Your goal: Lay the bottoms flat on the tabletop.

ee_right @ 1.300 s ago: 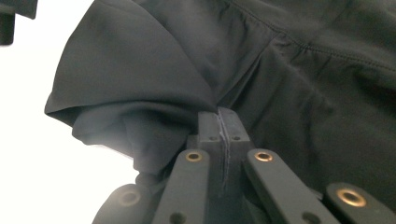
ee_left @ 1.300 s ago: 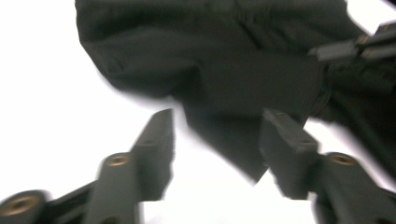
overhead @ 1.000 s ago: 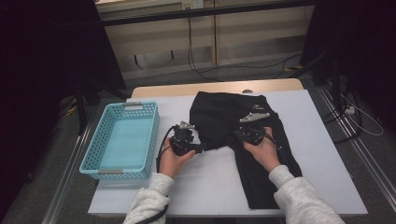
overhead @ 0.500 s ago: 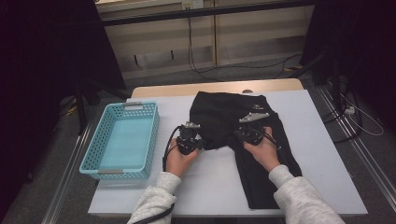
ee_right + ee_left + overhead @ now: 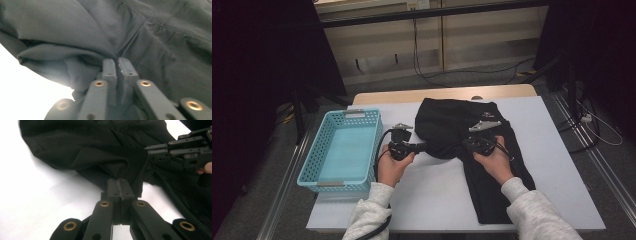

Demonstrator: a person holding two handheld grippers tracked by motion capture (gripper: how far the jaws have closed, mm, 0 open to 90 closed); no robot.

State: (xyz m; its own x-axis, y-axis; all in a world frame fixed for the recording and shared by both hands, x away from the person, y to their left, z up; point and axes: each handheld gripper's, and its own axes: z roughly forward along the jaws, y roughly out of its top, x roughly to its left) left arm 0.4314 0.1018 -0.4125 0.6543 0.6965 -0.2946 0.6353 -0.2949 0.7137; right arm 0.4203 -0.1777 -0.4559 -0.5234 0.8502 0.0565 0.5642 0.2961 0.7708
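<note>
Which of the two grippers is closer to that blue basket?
The left. The left gripper sits just beside the blue basket, pinching the black garment; the right gripper grips the cloth farther off, beyond the left one.

Light grey fleece sleeves [image 5: 532, 212] on both arms. All-black grippers, left [image 5: 424, 147] and right [image 5: 464, 145], brass-ringed pivots on the arms, small screws in the pads [image 5: 114, 187]. Grey three-cornered plates [image 5: 484, 125] on top, black cable [image 5: 379, 150] looping off the left.

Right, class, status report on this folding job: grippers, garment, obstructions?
Left gripper shut on black garment. Right gripper shut on it too. Basket sits apart at left; nothing in the way.
</note>
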